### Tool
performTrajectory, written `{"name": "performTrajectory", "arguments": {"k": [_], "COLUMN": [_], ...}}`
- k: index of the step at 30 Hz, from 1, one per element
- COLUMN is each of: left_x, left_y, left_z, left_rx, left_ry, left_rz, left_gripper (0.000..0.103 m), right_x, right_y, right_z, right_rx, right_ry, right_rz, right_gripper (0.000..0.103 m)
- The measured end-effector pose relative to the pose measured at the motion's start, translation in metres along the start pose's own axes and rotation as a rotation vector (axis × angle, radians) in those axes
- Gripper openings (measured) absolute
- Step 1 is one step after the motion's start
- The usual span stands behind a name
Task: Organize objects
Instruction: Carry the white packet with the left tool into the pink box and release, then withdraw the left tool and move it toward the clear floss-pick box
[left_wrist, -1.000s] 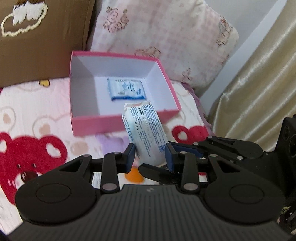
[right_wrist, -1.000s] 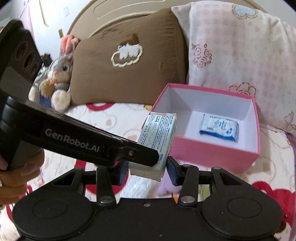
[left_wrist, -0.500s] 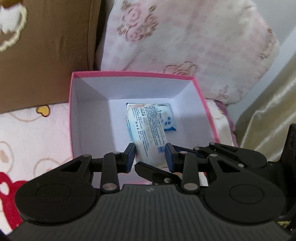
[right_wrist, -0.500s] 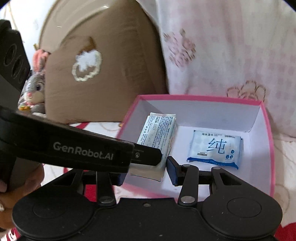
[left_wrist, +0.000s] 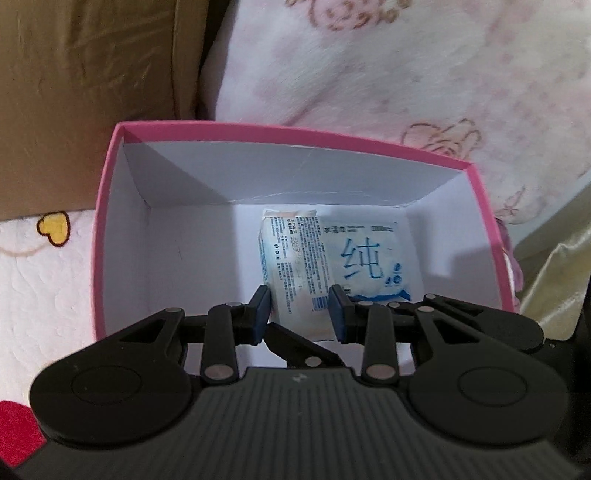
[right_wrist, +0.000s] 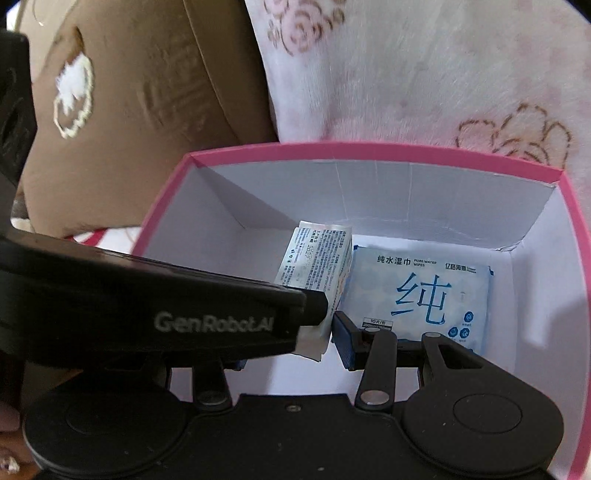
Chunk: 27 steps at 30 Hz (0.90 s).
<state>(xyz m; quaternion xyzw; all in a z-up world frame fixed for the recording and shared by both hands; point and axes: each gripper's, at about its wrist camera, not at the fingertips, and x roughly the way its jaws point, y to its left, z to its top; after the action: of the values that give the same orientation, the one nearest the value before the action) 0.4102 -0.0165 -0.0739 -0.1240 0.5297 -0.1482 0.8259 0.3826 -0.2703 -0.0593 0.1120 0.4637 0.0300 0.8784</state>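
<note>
A pink box (left_wrist: 295, 136) with a white inside stands on the bed. A flat wipes pack with blue lettering (left_wrist: 373, 258) lies on its floor, also shown in the right wrist view (right_wrist: 424, 291). Both grippers hold a second wipes pack (left_wrist: 295, 273) upright inside the box, beside the flat pack. My left gripper (left_wrist: 299, 314) is shut on it. My right gripper (right_wrist: 325, 336) is shut on the same pack (right_wrist: 314, 262); its left finger is hidden behind the left gripper's body (right_wrist: 147, 306).
A brown pillow (left_wrist: 92, 92) and a pink floral pillow (left_wrist: 388, 74) lean right behind the box (right_wrist: 369, 151). The bed cover with bear print (left_wrist: 44, 277) lies left of it. A beige curtain (left_wrist: 554, 258) hangs at the right.
Both grippers have carried the held wipes pack forward over the box's near wall and lowered it inside, beside the flat pack. The box now fills both views.
</note>
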Motion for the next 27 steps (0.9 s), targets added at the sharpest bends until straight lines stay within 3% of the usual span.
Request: {"name": "performTrajectory", "arguments": {"k": [7,11,20,27], "left_x": [0.01,-0.001,-0.059,-0.114], "left_y": [0.0,0.003,-0.009,-0.032], "left_z": [0.003,-0.001,-0.03,-0.049], "left_rx": [-0.008,0.008,0.101,0.178], "left_ry": [-0.019,-0.027,-0.051,-0.072], "left_rz": [0.049,0.053,0.021,0.002], "left_gripper": [0.032,0.038,0.048,0.05], "right_x": [0.015,0.0,-0.08,-0.149], "right_y": [-0.001,-0.003,-0.002,0.024], "right_z": [0.003,-0.001,-0.035,-0.054], "right_rx": [0.012,0.002,-0.07,-0.169], "right_ry": [0.02,0.005,-0.046,-0.077], "right_rz": [-0.043,-0.047,-0.007,-0.025], "right_gripper": [0.051,0.053,0.054,0.056]}}
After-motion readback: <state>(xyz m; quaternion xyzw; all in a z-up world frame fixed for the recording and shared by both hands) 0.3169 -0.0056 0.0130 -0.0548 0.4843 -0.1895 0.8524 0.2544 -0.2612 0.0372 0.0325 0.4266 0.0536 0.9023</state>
